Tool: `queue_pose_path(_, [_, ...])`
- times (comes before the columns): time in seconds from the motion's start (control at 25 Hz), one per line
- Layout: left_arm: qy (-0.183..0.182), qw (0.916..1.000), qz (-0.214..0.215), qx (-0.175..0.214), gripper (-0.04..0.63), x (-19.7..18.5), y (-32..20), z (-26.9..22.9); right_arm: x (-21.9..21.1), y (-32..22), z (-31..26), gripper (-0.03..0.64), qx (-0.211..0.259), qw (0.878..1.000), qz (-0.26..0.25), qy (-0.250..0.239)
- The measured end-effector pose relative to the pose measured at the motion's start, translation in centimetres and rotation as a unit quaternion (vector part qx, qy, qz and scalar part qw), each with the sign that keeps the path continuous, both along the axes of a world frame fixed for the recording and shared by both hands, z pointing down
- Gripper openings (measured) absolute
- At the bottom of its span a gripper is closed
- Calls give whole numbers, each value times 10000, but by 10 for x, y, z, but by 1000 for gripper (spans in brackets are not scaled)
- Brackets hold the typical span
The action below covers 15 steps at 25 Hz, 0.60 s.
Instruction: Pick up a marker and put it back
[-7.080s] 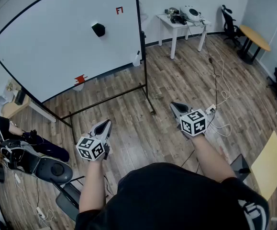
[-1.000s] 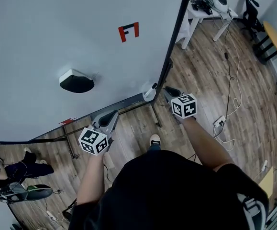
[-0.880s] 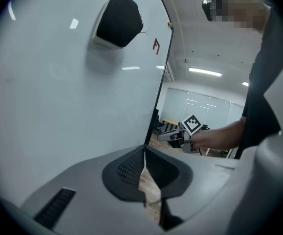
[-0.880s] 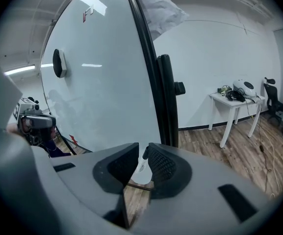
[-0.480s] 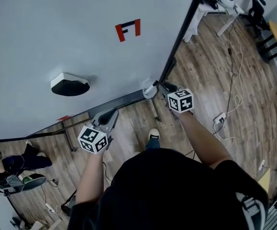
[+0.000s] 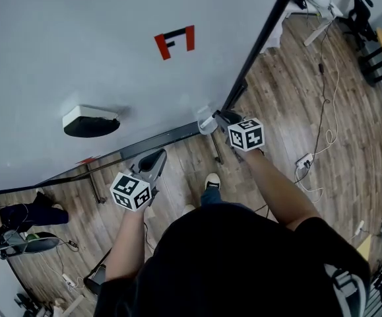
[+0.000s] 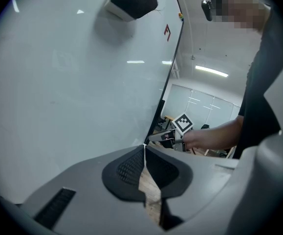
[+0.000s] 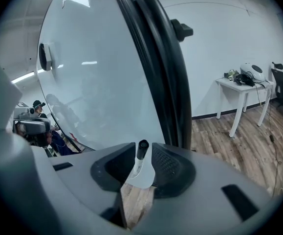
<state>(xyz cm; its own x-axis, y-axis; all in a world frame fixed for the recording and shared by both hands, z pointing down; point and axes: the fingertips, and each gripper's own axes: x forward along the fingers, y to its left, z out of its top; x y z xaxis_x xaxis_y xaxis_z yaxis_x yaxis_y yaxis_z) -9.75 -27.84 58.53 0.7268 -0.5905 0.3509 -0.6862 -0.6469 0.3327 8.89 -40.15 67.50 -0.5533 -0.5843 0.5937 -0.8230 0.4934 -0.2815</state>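
A white marker with a black cap [image 8: 141,154] stands upright in a small white holder [image 8: 142,176] at the whiteboard's lower right corner [image 6: 206,122]. My right gripper [image 6: 223,119] is at that holder. Its jaws are opening, and the marker stands between them with a gap on both sides [image 8: 142,155]. My left gripper [image 6: 156,158] hangs lower and to the left, below the whiteboard's bottom edge. It is shut and holds nothing [image 7: 144,147]. The whiteboard [image 6: 78,45] carries a red mark [image 6: 175,42] and a black eraser [image 6: 84,121].
The whiteboard's black frame post [image 6: 260,45] rises just right of the holder [image 8: 161,67]. A white table with equipment [image 8: 244,82] stands at the far right. Cables [image 6: 322,111] trail on the wooden floor, and a seated person [image 6: 19,216] is at the lower left.
My right gripper has moved up and left to the marker holder at the board's corner. The view has come closer to the board. My left gripper has barely shifted.
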Motion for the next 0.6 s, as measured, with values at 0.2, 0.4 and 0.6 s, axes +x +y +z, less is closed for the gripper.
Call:
queue_pose_path(0.2, [9,10000,-14,-25,15,2,-2,2,-3,-4,7,101,-70,10000,-42,-10])
queue_pose_path(0.4, [-3,10000,-36,-51,15,1,-1,4,-6,-6,8,100,-49,10000,-48,-43])
queue_pose_path(0.6, [-11,10000,-61,-64,15,-1,2,5,-7,-6,6,86,9,10000,-45,-64])
